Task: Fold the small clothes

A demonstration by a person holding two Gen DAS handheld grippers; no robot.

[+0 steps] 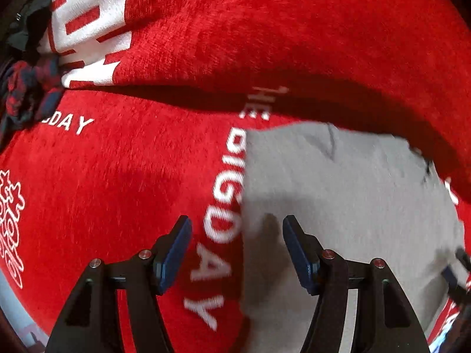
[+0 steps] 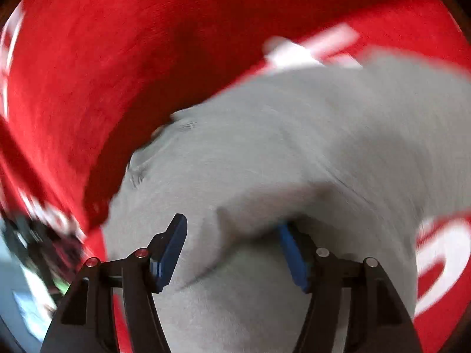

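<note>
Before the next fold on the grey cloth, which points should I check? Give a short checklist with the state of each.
1. Left claw open, nothing pinched: ok.
2. Left claw over the grey cloth edge: ok.
3. Right claw gripping the cloth: cannot tell; a fold hides one pad.
4. Cloth lying flat: not ok, ridge near the right claw.
5. Red blanket out of the jaws: ok.

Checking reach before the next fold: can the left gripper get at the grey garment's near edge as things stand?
Probably yes. The left gripper hangs open right over the edge of the grey garment on the red blanket, with nothing between them.
</note>
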